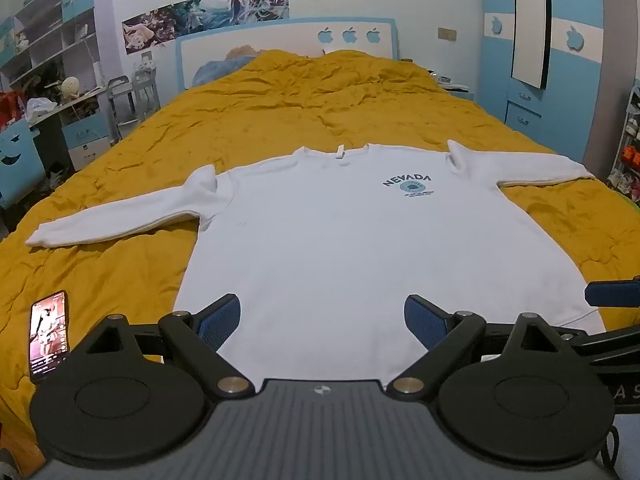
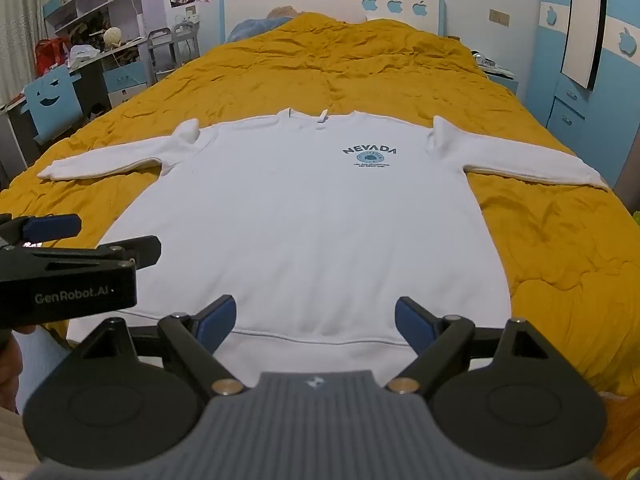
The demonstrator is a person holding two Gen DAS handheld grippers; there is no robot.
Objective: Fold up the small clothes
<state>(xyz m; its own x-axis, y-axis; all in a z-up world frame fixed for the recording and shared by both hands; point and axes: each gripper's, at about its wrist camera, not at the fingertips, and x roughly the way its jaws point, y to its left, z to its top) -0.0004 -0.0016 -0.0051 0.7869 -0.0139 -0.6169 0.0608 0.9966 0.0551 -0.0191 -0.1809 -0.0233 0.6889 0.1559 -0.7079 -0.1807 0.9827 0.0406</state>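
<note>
**Ana:** On the yellow quilt [image 1: 320, 92], starting from the left, a phone [image 1: 49, 336] lies face up with its screen lit, near the corner, just beside the left gripper [image 1: 322, 320].

**Ben:** And the white sweatshirt [image 1: 340, 240]?

**Ana:** Spread flat, front up, neck toward the headboard [image 1: 280, 36]. Its left sleeve [image 1: 120, 216] runs out toward the quilt's edge, the body fills the middle, and the right sleeve [image 1: 528, 168] reaches the other way. Nothing is folded yet, as far as I can judge.

**Ben:** The grippers?

**Ana:** Both jaws stand wide with nothing between them. The left one hangs above the hem [image 2: 320, 338]; the right gripper [image 2: 316, 320] hovers just beside it, further right, also over the hem.

**Ben:** So how should the first fold go?

**Ana:** My guess is a sleeve comes in first. I'd take the left cuff with the left gripper, pinch both layers, lift only enough to clear the cloth, and lay the sleeve straight across the chest. Same on the right, watching the bunched shoulder [image 2: 438, 132].

**Ben:** Risks?

**Ana:** Thick fleece drags. A low pull could wrinkle the body or catch the quilt beneath, so grip cloth only.
</note>
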